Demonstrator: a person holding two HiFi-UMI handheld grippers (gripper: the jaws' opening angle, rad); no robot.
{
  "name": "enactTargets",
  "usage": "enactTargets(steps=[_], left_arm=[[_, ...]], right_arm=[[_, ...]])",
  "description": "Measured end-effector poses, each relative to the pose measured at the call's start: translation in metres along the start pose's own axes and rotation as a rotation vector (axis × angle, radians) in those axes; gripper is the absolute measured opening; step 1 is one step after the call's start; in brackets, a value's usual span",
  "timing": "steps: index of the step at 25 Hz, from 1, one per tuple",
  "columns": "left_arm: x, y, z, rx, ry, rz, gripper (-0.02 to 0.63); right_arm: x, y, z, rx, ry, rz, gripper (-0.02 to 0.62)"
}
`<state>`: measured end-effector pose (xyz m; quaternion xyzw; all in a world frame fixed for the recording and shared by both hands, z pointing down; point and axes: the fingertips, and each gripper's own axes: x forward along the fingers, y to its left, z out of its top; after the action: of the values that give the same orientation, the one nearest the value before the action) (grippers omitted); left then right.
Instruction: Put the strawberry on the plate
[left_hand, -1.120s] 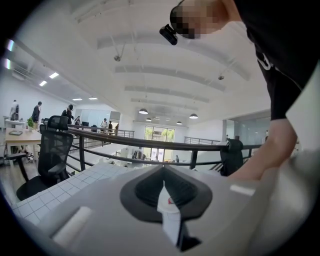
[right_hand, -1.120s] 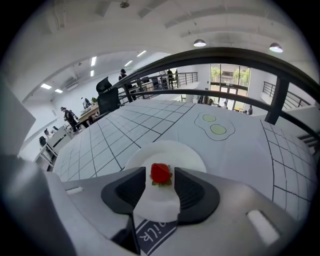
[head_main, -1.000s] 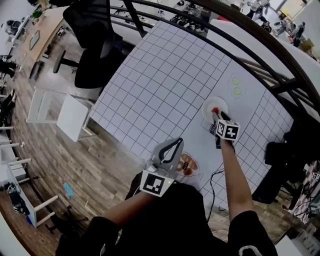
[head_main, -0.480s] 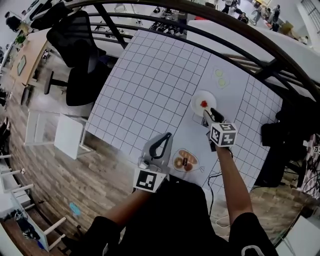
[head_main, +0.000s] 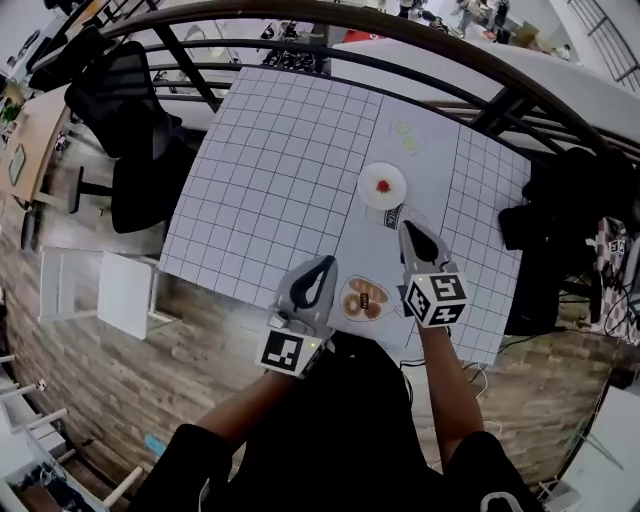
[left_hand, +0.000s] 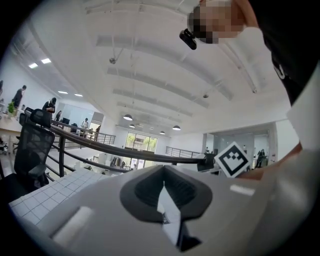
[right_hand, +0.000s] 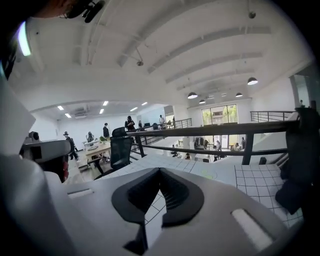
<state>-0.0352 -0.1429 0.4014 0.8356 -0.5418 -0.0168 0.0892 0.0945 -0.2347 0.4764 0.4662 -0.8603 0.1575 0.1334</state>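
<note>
The red strawberry (head_main: 383, 185) lies on the small white plate (head_main: 372, 176) in the middle of the gridded table. My right gripper (head_main: 404, 226) hangs a short way on the near side of the plate, shut, with nothing between its jaws. In the right gripper view the right gripper (right_hand: 160, 171) has its dark pads meeting over the table, tilted up toward the room. My left gripper (head_main: 329, 261) is over the table's near edge, shut and empty. In the left gripper view the left gripper (left_hand: 163, 172) points up at the ceiling.
A tray of brown pastries (head_main: 363, 300) sits between the two grippers near the front edge. A small dark cup (head_main: 393, 216) stands just in front of the plate. Green slices (head_main: 405, 137) lie beyond it. A black chair (head_main: 120, 95) is at left, a dark bundle (head_main: 555, 205) at right.
The right gripper let go of the strawberry on the plate, drew back toward me and closed its jaws. The left gripper stayed near the front edge.
</note>
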Motion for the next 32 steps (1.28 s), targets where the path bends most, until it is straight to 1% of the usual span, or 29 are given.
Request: enactTargets(steps=[5,9,12,15,17,22,28,32], left_arm=[[-0.021,-0.011,0.011,0.008,-0.003,-0.025,0.007],[-0.037,-0.021,0.019,0.003,-0.024,-0.059,0.007],[-0.053,-0.035,0.023,0.013,-0.041,-0.098,0.007],[-0.069,-0.048,0.024,0.008,-0.048,-0.126,0.007],[-0.078,-0.055,0.024,0.011,-0.044,-0.142,0.006],[-0.095,-0.073,0.029,0.024,-0.049,-0.178,0.007],[-0.111,-0.085,0.024,0.015,-0.047,-0.205,0.008],[-0.119,-0.1,0.021,0.025,-0.045,-0.234,0.006]], right_arm=[[-0.052,0.038,0.02,0.007,-0.104,-0.067,-0.001],[-0.092,0.078,0.03,0.026,-0.145,-0.075,-0.002],[-0.121,0.102,0.036,0.003,-0.18,-0.094,-0.001],[-0.141,0.116,0.034,-0.045,-0.208,-0.144,-0.002],[-0.151,0.122,0.029,-0.057,-0.211,-0.178,-0.002],[-0.184,0.133,0.017,-0.077,-0.213,-0.312,-0.001],[-0.201,0.16,0.007,-0.111,-0.21,-0.311,-0.002],[-0.207,0.172,-0.001,-0.171,-0.182,-0.302,-0.002]])
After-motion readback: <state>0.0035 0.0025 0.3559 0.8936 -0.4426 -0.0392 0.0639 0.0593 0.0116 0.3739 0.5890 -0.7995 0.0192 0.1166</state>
